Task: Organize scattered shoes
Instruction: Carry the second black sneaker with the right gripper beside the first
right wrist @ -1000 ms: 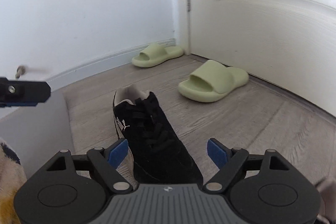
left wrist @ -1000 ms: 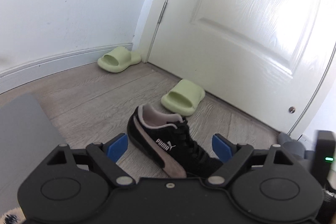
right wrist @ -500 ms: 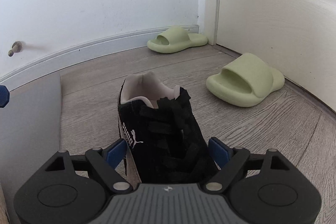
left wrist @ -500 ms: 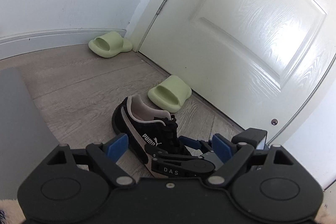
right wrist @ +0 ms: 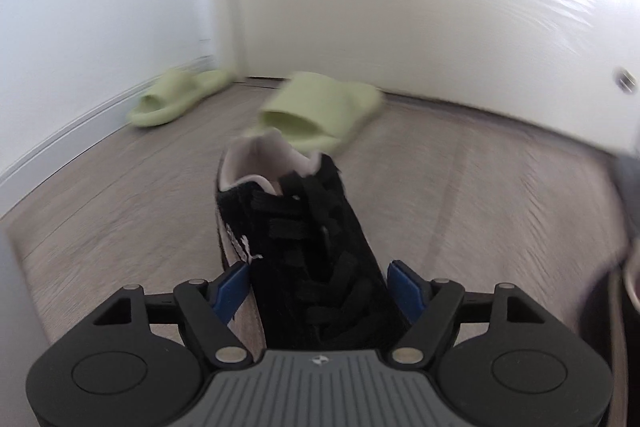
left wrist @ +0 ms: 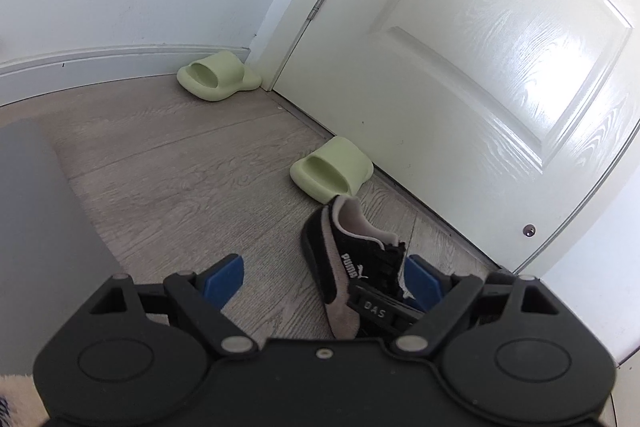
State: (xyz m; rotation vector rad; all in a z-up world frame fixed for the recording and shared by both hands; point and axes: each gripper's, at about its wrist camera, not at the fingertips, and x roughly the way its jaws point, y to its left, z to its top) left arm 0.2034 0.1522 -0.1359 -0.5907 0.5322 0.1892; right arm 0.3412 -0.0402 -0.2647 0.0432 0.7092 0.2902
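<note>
The right gripper (right wrist: 316, 285) had its blue pads pressed against both sides of the black sneaker (right wrist: 308, 251), clamped across the laced forefoot, with the heel pointing away toward the door (right wrist: 460, 7). The right wrist view was smeared with motion, so whether the sole rested on the floor (right wrist: 460, 195) or hung just above it could not be told. The left gripper (left wrist: 320, 279) stood wide and held nothing; in its view the same black sneaker (left wrist: 352, 263) lay to the right, with the right tool's black linkage crossing its toe. The step in hand looked like carrying or swinging this one shoe toward wherever the pairs are to be lined up. By my reading the task was early, since nothing yet sat in a tidy row. The next move probably called for keeping the pinch firm across the soft upper, clearing the near slide (left wrist: 332, 169), and setting the shoe down flat. Counted, there were three shoes in sight: one black sneaker and two pale green slides. The near slide lay just beyond the sneaker's heel, close to the door, and the far slide (left wrist: 218, 81) lay against the skirting in the corner by the door frame, well apart from its mate. No partner for the sneaker showed in either view.
</note>
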